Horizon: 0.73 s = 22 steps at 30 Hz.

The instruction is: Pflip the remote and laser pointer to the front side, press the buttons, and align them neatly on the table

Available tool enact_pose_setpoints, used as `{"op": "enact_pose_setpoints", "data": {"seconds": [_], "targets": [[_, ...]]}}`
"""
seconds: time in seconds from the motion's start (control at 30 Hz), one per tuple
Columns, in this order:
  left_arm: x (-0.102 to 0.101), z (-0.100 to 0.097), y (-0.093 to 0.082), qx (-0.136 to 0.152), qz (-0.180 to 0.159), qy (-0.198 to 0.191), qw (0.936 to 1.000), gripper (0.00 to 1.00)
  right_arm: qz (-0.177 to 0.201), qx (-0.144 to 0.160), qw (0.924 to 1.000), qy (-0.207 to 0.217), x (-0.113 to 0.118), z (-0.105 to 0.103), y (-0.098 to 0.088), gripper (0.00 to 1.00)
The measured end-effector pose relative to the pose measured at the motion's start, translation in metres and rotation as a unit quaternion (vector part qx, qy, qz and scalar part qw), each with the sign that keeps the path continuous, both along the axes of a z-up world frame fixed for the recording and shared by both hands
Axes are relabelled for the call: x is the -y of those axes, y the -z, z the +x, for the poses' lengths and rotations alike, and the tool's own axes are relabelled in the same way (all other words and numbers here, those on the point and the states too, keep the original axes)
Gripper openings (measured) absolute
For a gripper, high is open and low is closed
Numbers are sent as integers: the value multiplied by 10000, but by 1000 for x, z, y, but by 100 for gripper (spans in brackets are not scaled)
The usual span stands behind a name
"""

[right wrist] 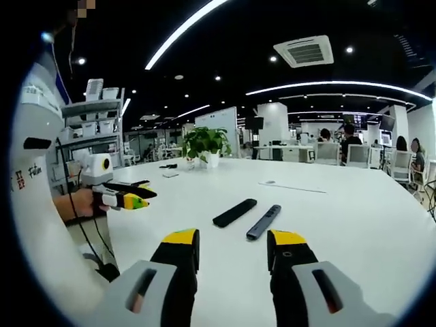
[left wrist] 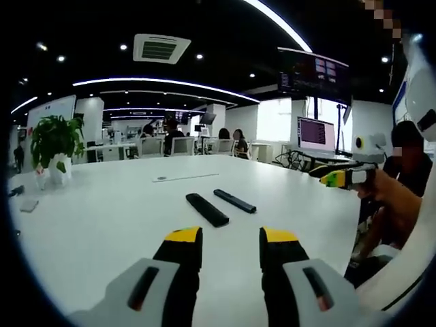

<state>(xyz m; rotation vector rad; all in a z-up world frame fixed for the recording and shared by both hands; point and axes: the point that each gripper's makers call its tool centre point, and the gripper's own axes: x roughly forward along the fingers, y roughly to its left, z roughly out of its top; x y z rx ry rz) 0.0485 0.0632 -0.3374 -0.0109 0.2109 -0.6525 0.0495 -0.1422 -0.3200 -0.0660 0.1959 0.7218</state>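
Both grippers hover above the white desk (left wrist: 88, 218), jaws spread and holding nothing. The black remote (left wrist: 207, 209) lies flat just ahead of the left gripper (left wrist: 230, 240), the slimmer laser pointer (left wrist: 234, 200) beside it, apart. From the right gripper (right wrist: 233, 244), the pair lies ahead between its jaws.

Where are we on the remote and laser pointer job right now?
Nothing looks done. The remote and laser pointer lie apart and skewed on the white table, untouched; which face is up cannot be told. Nothing is in hand: the left gripper and right gripper are open above the table, short of both. Left: checking and flipping, pressing buttons, aligning.
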Motion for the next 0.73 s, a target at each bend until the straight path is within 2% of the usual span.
{"op": "enact_pose_setpoints", "data": {"seconds": [0.1, 0.4, 0.73], "targets": [[0, 2, 1, -42, -28, -66, 10000, 35, -2, -6, 10000, 41, 6, 3, -1, 42], [9, 5, -5, -17, -21, 13, 10000, 35, 531, 4, 9984, 175, 22, 9, -14, 42], [14, -1, -6, 15, 77, 158, 9998, 35, 465, 69, 9989, 52, 22, 2, -13, 42]]}}
